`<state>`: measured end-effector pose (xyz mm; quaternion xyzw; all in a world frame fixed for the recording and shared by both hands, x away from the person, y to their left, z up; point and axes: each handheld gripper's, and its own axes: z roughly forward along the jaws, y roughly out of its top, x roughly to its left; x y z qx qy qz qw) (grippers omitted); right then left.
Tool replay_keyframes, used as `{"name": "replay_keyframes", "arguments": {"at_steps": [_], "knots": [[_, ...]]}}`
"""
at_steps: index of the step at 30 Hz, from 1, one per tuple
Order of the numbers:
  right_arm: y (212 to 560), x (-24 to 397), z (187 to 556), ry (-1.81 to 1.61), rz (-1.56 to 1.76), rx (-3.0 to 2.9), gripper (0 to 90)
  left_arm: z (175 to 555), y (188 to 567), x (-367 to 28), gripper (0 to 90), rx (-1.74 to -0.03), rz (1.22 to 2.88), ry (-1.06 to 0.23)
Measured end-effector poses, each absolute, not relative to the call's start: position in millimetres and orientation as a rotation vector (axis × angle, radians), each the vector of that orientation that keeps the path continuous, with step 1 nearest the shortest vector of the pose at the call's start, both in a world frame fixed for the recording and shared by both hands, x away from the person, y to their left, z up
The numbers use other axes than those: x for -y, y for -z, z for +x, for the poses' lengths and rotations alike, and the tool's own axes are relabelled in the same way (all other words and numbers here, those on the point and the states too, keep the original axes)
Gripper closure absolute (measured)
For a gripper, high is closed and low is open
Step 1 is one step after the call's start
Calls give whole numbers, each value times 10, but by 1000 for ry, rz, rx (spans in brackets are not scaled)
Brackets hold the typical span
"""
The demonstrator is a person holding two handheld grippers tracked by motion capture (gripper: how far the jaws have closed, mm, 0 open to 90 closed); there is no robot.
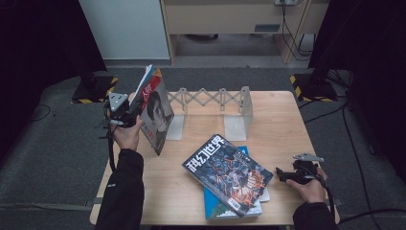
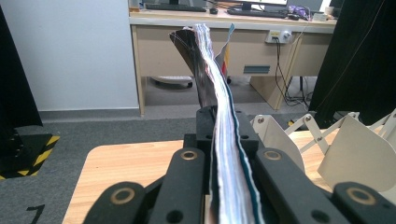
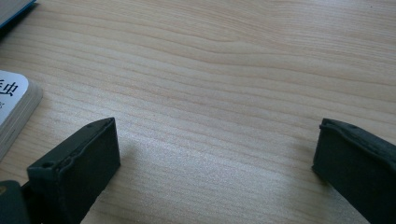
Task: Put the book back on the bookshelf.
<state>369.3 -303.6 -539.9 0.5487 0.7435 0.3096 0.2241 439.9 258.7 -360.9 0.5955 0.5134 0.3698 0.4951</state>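
Observation:
My left gripper (image 1: 130,116) is shut on a thin magazine (image 1: 155,112) with a portrait on its cover, held upright and tilted above the table's left edge. In the left gripper view the magazine's page edge (image 2: 219,93) runs up between the closed black jaws and curls at the top. A metal expanding book rack (image 1: 213,108) stands at the table's back centre, right of the held magazine. My right gripper (image 1: 282,175) rests low at the table's right front, open, with bare wood between its fingertips (image 3: 84,158).
A dark comic-cover magazine (image 1: 230,172) lies on a blue book (image 1: 210,203) and a white one at the front centre of the wooden table (image 1: 277,124); the white book's corner (image 3: 14,112) lies left of my right jaws. A desk (image 2: 187,32) stands behind.

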Motion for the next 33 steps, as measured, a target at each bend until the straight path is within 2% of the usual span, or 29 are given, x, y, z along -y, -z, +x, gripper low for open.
{"name": "replay_keyframes", "arguments": {"at_steps": [3, 7, 9, 12, 22, 33], "knots": [[5399, 3036, 3693, -854, 1514, -2052, 8, 4391, 3616, -2603, 832, -1245, 1440, -873], [5399, 3036, 3693, -854, 1515, -2052, 8, 4360, 3627, -2662, 788, -1249, 1414, -849], [5399, 3036, 3693, -855, 1515, -2052, 8, 4328, 3625, -2705, 736, -1246, 1394, -819], [5399, 3036, 3693, -855, 1515, -2052, 8, 4285, 3617, -2749, 718, -1241, 1367, -792], [5399, 3037, 3694, -854, 1513, -2052, 8, 4181, 3645, -2756, 653, -1217, 1364, -781], [5399, 3036, 3693, -854, 1514, -2052, 8, 4017, 3769, -2760, 540, -1195, 1369, -762]]}}
